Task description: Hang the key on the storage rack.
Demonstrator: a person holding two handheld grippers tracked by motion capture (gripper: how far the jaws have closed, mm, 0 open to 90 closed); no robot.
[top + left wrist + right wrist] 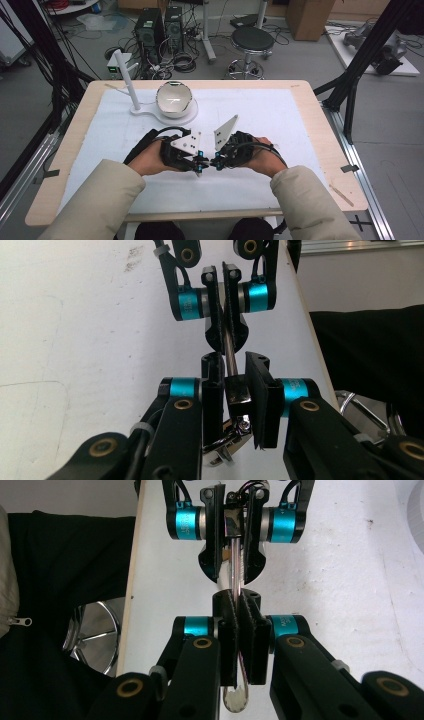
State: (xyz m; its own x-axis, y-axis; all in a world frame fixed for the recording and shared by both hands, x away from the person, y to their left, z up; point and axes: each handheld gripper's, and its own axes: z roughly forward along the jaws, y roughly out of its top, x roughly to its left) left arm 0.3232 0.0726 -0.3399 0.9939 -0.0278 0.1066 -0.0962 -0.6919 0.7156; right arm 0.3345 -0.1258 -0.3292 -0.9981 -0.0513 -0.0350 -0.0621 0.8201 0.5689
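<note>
Both grippers are meeting tip to tip just below the middle of the high view, over the white-covered surface [280,130]. The left gripper [198,167] is coming in from the left side of the frame, and the right gripper [218,163] from the right, each carried in a hand reaching up from the bottom edge in a pale sleeve.

Between them is a small metal tool [231,352], a thin shiny rod with a broader metal end piece. In the left gripper view it is running up the centre of the frame: its squarish metal end is sitting between the left gripper's own black fingers [264,395] at lower centre, and the rod is rising into the other gripper's fingers at upper centre. The left fingers are clenching on that end piece, pads pressing on it.

In the right gripper view the same rod [237,575] is standing vertically in mid frame. The right gripper's fingers [227,645] are squeezed tight around it at lower centre, with a small toothed metal tip poking out below them near the bottom edge. At top centre the left gripper's fingers are grasping the far end.

Toward the upper left of the high view, a shiny round bowl [174,98] is resting on a white base [150,109] with a slanted white post [127,82], well apart from the grippers.
</note>
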